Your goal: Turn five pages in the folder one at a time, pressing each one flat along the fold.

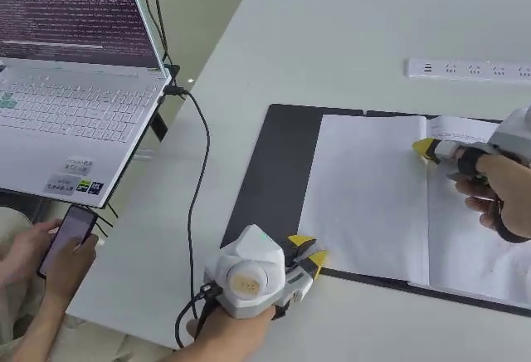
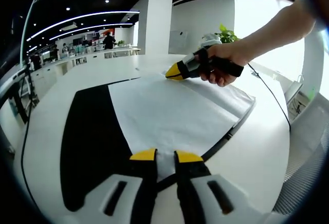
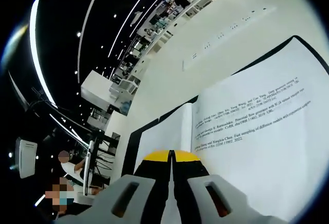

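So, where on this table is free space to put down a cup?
Widest bare table lies above the folder, between laptop and power strip. A narrower strip runs between the cable and the folder's left edge. Crowded: the front edge by the left tool.

left gripper [image 2: 165,155] jaws slightly parted, right gripper [image 3: 170,155] jaws together

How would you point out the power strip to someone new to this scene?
Start at the white workbench and find the open black folder on it. Beyond its far edge, toward the right, lies the power strip: a long white bar with a row of sockets, unlike the flat pages or the laptop.
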The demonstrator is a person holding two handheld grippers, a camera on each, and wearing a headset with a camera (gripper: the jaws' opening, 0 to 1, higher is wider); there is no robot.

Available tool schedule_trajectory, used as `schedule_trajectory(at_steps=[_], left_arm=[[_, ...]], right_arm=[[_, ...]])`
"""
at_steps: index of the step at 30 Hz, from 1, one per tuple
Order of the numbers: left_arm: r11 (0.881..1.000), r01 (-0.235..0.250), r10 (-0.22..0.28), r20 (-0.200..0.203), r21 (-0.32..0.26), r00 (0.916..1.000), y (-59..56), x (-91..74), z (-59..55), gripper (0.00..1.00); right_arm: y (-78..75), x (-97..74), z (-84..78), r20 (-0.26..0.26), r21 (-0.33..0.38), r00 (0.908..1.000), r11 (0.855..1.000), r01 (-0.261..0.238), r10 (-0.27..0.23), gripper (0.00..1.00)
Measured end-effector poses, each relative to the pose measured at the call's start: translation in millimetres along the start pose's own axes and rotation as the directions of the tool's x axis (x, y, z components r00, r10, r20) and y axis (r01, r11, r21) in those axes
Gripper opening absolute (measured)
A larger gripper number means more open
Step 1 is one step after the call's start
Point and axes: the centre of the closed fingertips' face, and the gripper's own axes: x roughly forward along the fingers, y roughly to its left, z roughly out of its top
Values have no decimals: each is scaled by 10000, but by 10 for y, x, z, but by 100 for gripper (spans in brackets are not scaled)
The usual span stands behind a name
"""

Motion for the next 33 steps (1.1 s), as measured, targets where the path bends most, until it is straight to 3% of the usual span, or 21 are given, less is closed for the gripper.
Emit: schedule_trajectory(at_steps=[4,11,24,33], left_arm=[[10000,21,-21,41,-15,10000,4,0,-3,11],[10000,22,-22,38,1,10000,5,2,-3,11],[10000,41,-41,-38,57,10000,-8,-14,6,11],[10000,32,-32,-1,17,10000,-5,-16,4,11]], right_arm=[[-53,71,38,-66,241,10000,9997,-22,24,0],[-10,181,135,18,215,9999,9997,-106,105,0],[-102,362,471,417,408,9990,9991,126,-143,0],[-76,283,340,-115,359,9999,9994,20,-15,0]])
